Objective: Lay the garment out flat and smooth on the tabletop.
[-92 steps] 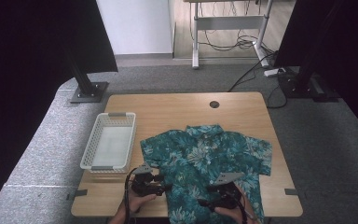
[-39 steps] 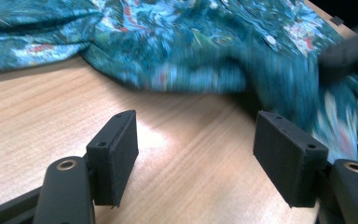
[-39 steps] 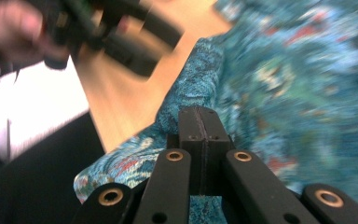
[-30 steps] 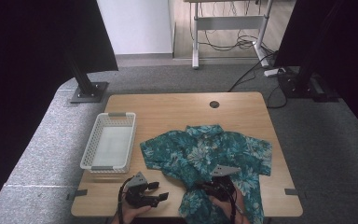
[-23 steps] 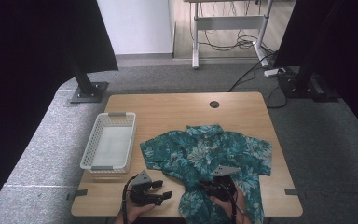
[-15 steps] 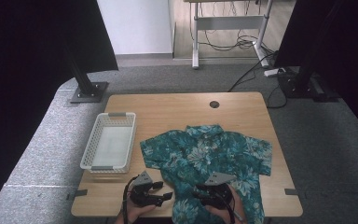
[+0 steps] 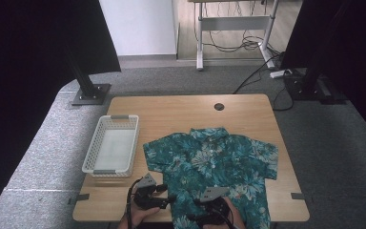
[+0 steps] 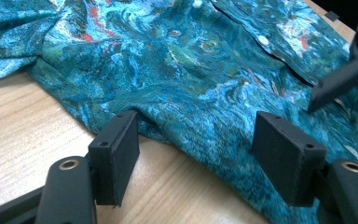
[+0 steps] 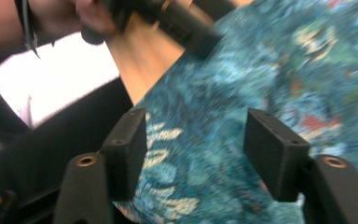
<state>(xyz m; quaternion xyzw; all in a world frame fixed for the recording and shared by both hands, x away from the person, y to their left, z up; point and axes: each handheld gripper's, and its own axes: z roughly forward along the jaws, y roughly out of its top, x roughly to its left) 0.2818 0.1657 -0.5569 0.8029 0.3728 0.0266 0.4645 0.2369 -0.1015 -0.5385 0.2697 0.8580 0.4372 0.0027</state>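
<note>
A teal floral short-sleeved shirt (image 7: 214, 160) lies spread on the wooden table (image 7: 171, 112), its bottom hem hanging over the near edge. My left gripper (image 7: 167, 199) is open at the shirt's lower left side; in the left gripper view its jaws straddle the shirt's edge (image 8: 186, 135) with the gripper (image 8: 196, 144) low over the wood. My right gripper (image 7: 195, 215) is open over the hem near the table's front; its own view shows the right gripper (image 9: 193, 149) above the fabric (image 9: 242, 93), blurred.
A white mesh basket (image 7: 110, 150), holding nothing, stands at the table's left. A round cable hole (image 7: 219, 106) sits near the far edge. Bare wood runs along the back of the table. Black stands and cables are on the floor beyond.
Both grippers have shifted along the shirt's bottom edge; the left one moved back toward the shirt's left side, the right one moved left onto the hem. The shirt's lower part has been smoothed.
</note>
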